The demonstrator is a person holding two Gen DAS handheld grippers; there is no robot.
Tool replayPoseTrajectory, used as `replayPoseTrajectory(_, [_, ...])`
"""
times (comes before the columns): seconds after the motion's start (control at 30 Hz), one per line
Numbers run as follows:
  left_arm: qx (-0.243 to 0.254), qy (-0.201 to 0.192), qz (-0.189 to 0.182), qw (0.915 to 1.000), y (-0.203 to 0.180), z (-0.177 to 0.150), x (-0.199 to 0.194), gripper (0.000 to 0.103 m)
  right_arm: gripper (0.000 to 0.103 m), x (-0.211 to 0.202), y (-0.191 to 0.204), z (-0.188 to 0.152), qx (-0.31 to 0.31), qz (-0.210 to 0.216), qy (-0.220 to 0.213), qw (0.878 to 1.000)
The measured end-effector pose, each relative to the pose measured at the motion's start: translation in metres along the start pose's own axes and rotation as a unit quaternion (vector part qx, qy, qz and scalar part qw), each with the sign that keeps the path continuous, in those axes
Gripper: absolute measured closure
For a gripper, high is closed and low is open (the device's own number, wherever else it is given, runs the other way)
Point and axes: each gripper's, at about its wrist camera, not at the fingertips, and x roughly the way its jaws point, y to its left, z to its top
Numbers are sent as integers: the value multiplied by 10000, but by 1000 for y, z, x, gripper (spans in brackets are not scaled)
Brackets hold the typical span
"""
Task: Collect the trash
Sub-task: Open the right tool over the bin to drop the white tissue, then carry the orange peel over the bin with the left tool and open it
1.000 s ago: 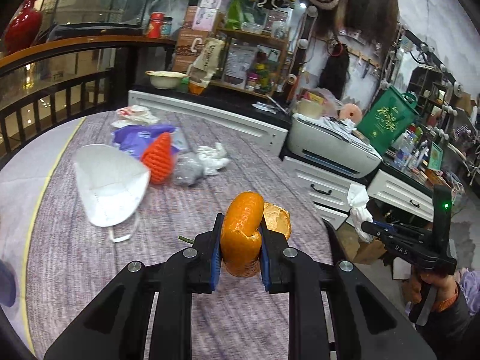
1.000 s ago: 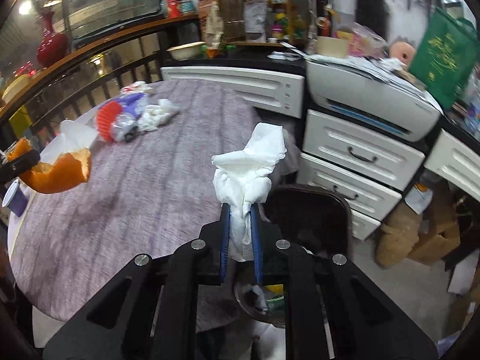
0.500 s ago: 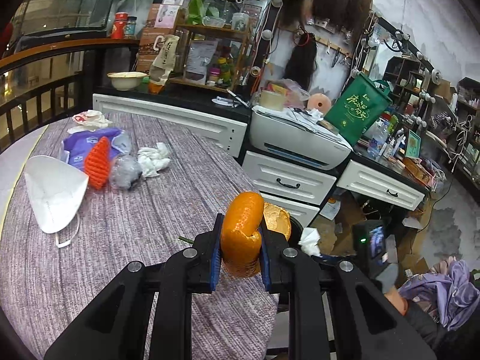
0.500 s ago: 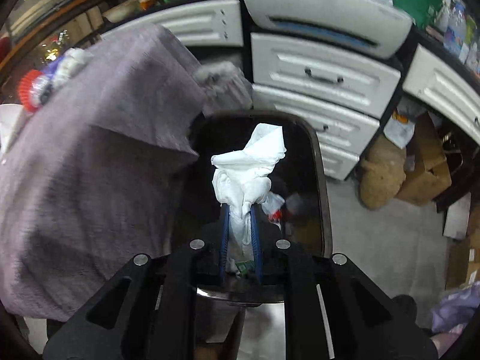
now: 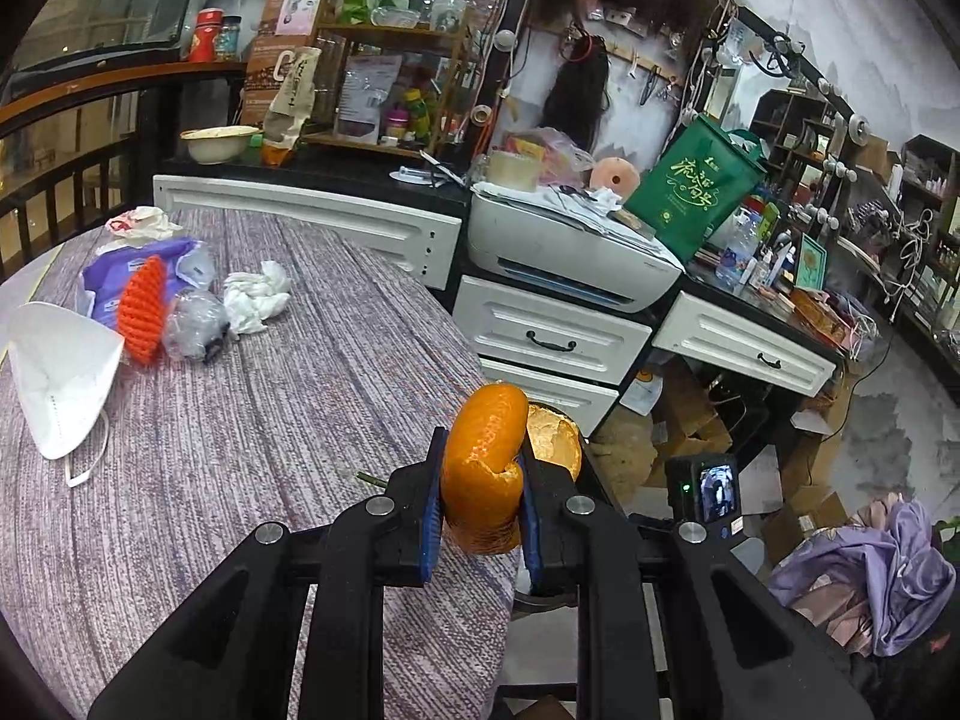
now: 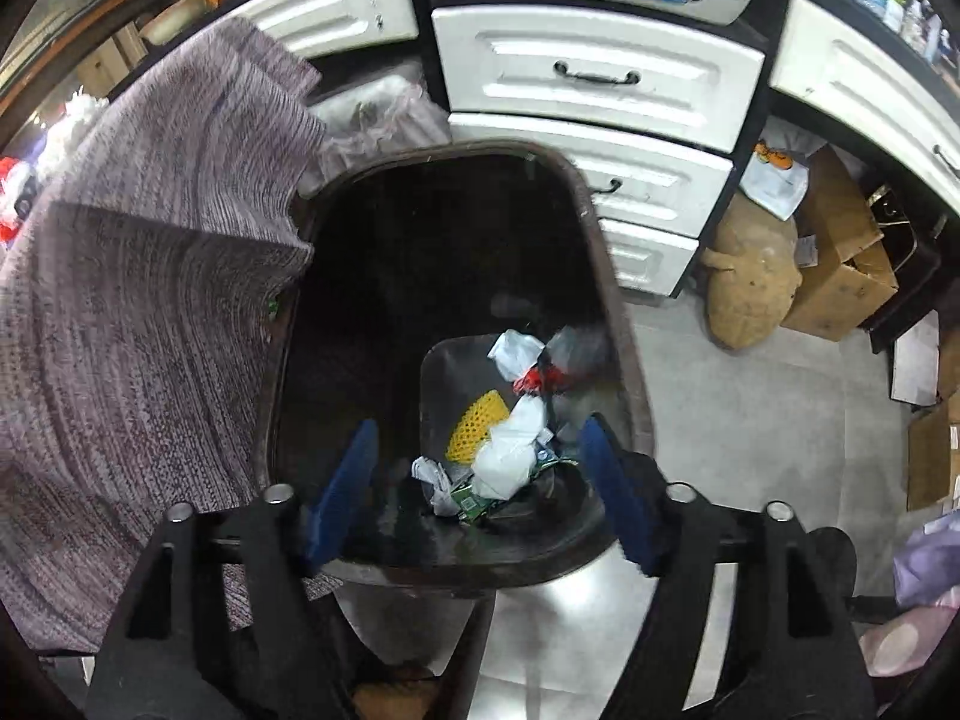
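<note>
My left gripper (image 5: 480,480) is shut on a piece of orange peel (image 5: 483,468) and holds it above the table's right edge. My right gripper (image 6: 480,480) is open and empty, right over the dark trash bin (image 6: 618,324) beside the table. A crumpled white tissue (image 6: 510,456) lies in the bin among other trash, with a yellow foam net (image 6: 474,429). On the table lie a white face mask (image 5: 57,372), an orange foam net (image 5: 141,309), a purple packet (image 5: 138,267), a clear plastic wad (image 5: 195,324) and a white tissue (image 5: 255,297).
The round table has a purple-grey cloth (image 5: 252,450) that hangs down next to the bin (image 6: 138,312). White drawers (image 6: 594,78) and a printer (image 5: 564,252) stand behind. Cardboard boxes (image 6: 840,258) and a brown sack (image 6: 750,282) sit on the floor.
My right gripper has opened over the bin and the white tissue has dropped in. My left gripper has swung right with the orange peel still held.
</note>
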Motion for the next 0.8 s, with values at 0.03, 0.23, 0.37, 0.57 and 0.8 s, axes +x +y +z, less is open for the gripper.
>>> replayPoseTrajectory(0.03, [14,15,-19,10000,-2,0,2,82,29,-6,-2,-1,12,-14,-68,10000])
replayPoseTrajectory(0.23, [80,144,-207,9996,-15,-1,13,82,28,-42,-16,-7,128,-42,-398,9991])
replayPoseTrajectory(0.37, [115,250,-389,9989,-27,0,25,82,28,-69,-30,-9,330,-80,-662,9972])
replayPoseTrajectory(0.57, [353,516,-576,9964,-55,-2,55,82,24,-102,-55,-15,675,-185,-992,9926])
replayPoseTrajectory(0.8, [599,891,-617,9923,-84,-11,101,82,24,-129,-92,-29,1020,-448,-1261,9857])
